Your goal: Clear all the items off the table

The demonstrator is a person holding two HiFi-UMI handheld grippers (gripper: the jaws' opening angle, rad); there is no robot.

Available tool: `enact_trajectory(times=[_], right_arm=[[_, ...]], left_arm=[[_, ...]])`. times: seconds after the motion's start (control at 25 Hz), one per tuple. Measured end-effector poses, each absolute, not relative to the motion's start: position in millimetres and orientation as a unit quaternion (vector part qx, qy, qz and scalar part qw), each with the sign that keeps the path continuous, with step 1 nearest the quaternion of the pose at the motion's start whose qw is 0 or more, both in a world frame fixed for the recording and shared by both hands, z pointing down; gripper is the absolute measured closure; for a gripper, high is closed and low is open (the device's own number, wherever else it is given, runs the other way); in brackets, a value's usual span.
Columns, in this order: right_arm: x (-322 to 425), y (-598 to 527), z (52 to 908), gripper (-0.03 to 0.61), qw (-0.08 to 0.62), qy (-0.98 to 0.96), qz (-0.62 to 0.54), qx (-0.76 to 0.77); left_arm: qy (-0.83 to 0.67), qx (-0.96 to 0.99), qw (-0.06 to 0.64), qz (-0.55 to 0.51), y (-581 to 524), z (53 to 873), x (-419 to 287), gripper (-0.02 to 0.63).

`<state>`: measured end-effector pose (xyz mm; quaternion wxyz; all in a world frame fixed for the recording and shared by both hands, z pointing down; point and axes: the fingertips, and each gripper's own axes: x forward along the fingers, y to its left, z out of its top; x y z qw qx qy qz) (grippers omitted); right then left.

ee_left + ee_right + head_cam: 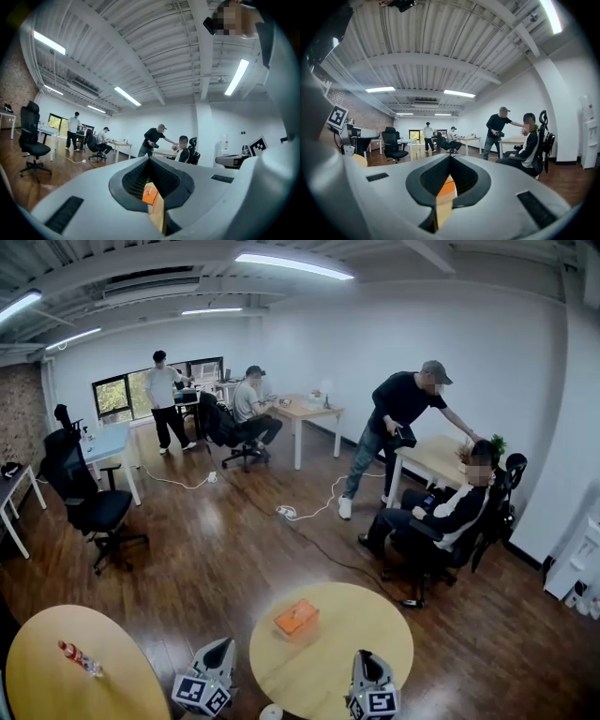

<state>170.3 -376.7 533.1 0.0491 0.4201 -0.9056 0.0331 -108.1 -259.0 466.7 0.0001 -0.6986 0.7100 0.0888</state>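
Both my grippers sit low at the near edge of the round table (380,620). The left gripper (223,645) is clenched tight with nothing in it. The right gripper (368,657) is just as tightly closed and just as empty. Each gripper view shows its jaws pressed together, with only a sliver of orange showing past them.

That orange is the box (296,618), the only thing I can see on this table top. It lies flat towards the far left of the top, ahead of both grippers and well apart from them.

To do this well, I think I should spread one pair of jaws before reaching. Then I would come in level over the table and pinch the box across its narrower side, low enough that it does not tip. It looks light, so a gentle squeeze should do.

On the second round table (37,681) to my left lies a small red-and-white item (80,658). I cannot tell what it is.

Farther off stand a black office chair (89,498) and desks with four people at them.

I can read no brand or writing anywhere. The gripper cubes bear only black-and-white squares.
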Motion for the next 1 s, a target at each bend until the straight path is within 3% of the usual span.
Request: enact_trajectory(times=[0.56, 1.0], right_arm=[[98.4, -317.4, 493.5, 0.575, 0.038, -0.945, 0.003, 0.326], [-118.0, -154.7, 475.8, 0.574, 0.015, -0.992, -0.039, 0.122]], left_arm=[[0.774, -0.622, 0.042, 0.114, -152.6, 450.0, -140.5, 0.612], [0.885, -0.444, 0.090, 0.105, 91.1, 448.6, -262.0, 0.612]])
